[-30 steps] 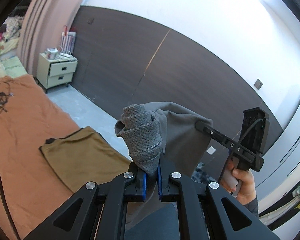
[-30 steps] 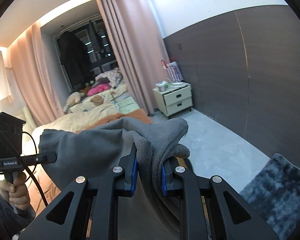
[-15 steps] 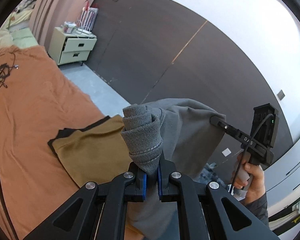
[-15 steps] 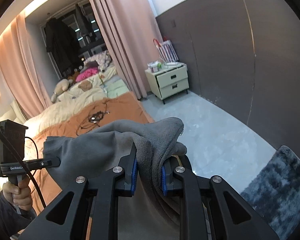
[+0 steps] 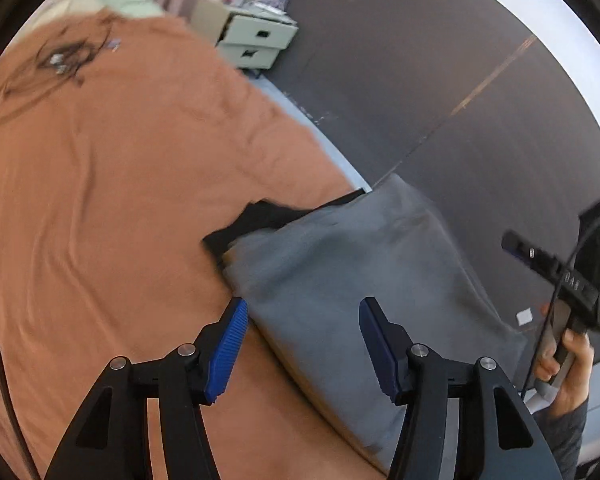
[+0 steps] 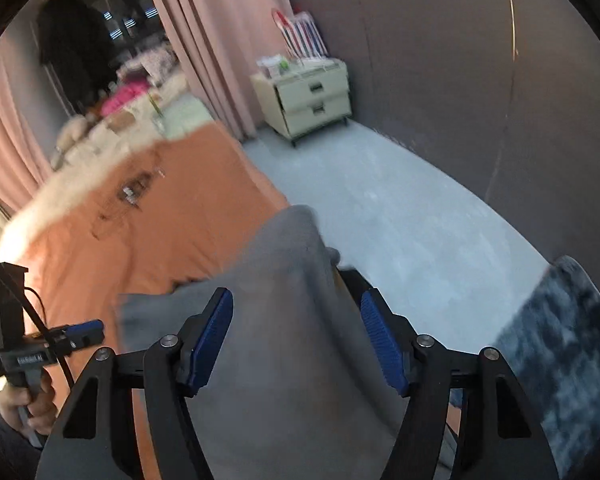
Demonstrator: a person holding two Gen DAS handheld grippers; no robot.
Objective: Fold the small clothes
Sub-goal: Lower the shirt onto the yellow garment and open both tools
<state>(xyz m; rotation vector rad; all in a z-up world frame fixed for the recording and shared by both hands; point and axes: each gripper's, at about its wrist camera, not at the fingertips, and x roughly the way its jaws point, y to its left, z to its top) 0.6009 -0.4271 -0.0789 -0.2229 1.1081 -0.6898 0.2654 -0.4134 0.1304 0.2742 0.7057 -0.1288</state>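
From the left wrist view, the left gripper [image 5: 300, 340] hangs over the near edge of the grey garment [image 5: 352, 280], its jaws opening with blue pads clear of the cloth, gripping nothing. The grey garment lies as a folded slab on the orange bed cover [image 5: 120, 180], on top of a dark garment [image 5: 256, 220] whose edge peeks out on the far side. Beyond the grey garment, a hand [image 5: 560, 360] holds the right gripper's handle.

From the right wrist view, the right gripper [image 6: 296, 340] also has its jaws opening; the grey garment [image 6: 284, 320] rises between the pads, but they seem not to press on it. Past the grey garment stands a nightstand [image 6: 312, 96].

The fold looks finished and the piece laid on the pile; what seems left is drawing both grippers away and taking another garment, if any remain.
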